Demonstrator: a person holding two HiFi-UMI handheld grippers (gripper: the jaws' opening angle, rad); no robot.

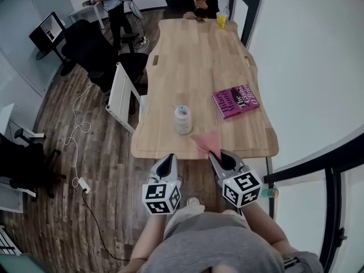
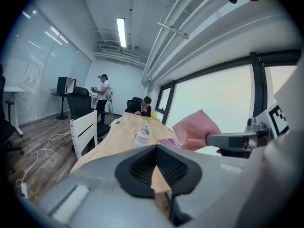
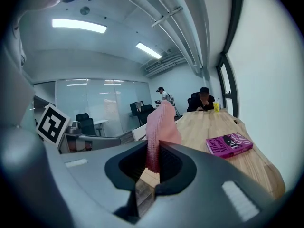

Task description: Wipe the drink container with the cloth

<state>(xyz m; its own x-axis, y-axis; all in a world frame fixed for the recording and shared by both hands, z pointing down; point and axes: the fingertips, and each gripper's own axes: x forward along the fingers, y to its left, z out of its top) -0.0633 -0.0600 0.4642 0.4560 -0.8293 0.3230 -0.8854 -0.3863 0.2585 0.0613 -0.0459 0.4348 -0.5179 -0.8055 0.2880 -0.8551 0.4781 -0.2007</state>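
A long, round-cornered plank wooden table (image 1: 199, 67) carries a glossy magenta book (image 1: 236, 101) and, near its front edge, a squat whitish cylindrical drink container (image 1: 182, 120). The container stands at 1 o'clock of the left gripper (image 1: 169, 159), whose jaws are pressed together and empty. It stands between 10 and 11 o'clock of the right gripper (image 1: 216, 155), which pinches a pink waffle-textured cloth (image 1: 206, 141).

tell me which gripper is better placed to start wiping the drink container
Right. The right gripper is shut on the pink cloth, pointing toward the drink container. The left gripper is shut and holds nothing.
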